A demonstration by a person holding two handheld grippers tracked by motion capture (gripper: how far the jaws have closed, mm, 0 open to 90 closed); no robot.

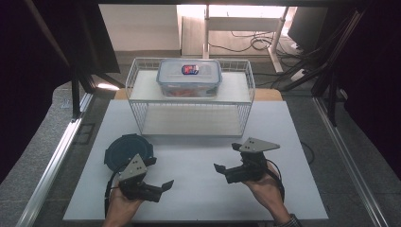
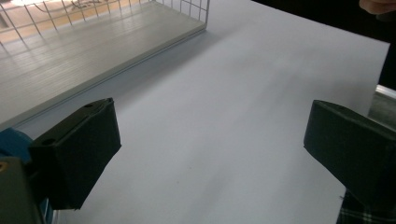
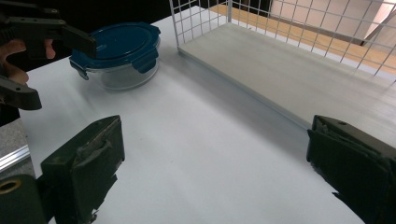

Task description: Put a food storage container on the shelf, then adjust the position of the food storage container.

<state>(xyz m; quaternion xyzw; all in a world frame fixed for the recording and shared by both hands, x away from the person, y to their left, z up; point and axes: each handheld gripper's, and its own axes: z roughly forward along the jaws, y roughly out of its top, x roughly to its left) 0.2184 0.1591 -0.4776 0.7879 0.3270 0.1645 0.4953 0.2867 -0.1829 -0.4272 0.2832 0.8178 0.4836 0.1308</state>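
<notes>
Two grippers are held low over a white table (image 1: 198,189), jaws wide and empty. The left gripper (image 1: 163,187) points inward; a round bowl (image 1: 127,150) with a blue lid sits just behind it. The right gripper (image 1: 226,158) faces left, well apart from the bowl. Beyond both stands a wire rack (image 1: 191,111) with a lidded box (image 1: 189,77) on top. An approach step is judged; next, the bowl must be straddled.
</notes>
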